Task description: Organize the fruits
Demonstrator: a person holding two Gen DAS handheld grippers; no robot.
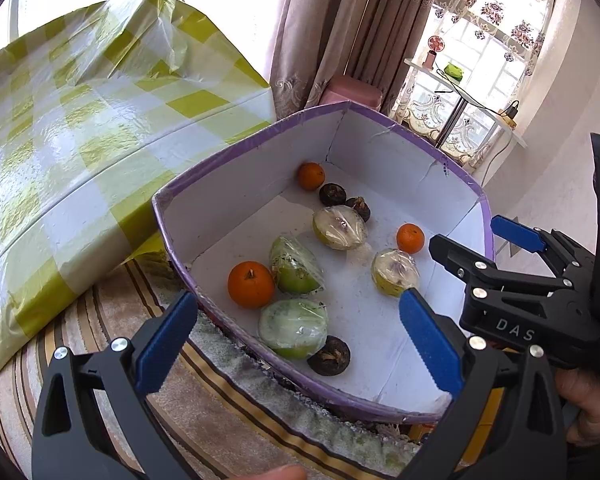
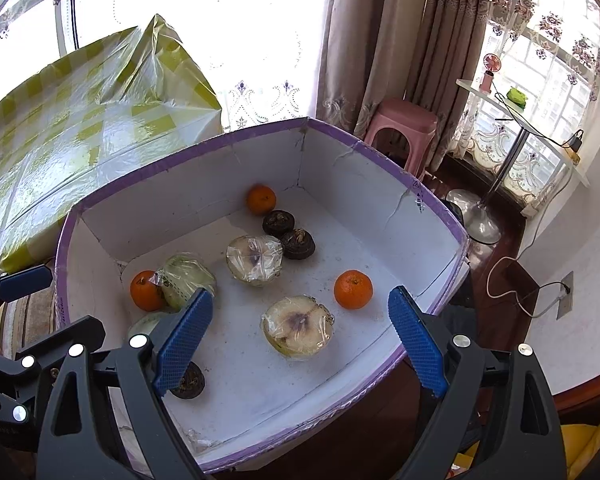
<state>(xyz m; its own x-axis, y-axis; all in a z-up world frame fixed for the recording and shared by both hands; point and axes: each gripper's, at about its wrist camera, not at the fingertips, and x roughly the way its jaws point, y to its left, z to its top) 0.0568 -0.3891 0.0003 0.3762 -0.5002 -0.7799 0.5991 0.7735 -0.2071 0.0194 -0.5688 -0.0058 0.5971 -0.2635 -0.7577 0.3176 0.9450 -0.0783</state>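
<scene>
A white cardboard box with a purple rim (image 1: 236, 148) (image 2: 172, 160) holds loose fruit: three oranges (image 1: 251, 284) (image 2: 353, 289), several plastic-wrapped halved green fruits (image 1: 293, 328) (image 2: 298, 326) and three dark round fruits (image 1: 329, 356) (image 2: 278, 223). My left gripper (image 1: 296, 320) is open and empty, above the box's near left edge. My right gripper (image 2: 300, 320) is open and empty, above the box's near right side, around a wrapped half without touching it. The right gripper also shows in the left wrist view (image 1: 470, 246).
A table with a yellow-checked plastic cover (image 1: 80, 128) (image 2: 80, 120) stands left of the box. The box rests on a striped cloth surface (image 1: 220, 420). A pink stool (image 2: 400, 128), curtains, a small white stand table (image 2: 520, 120) and floor cables (image 2: 512, 280) lie beyond.
</scene>
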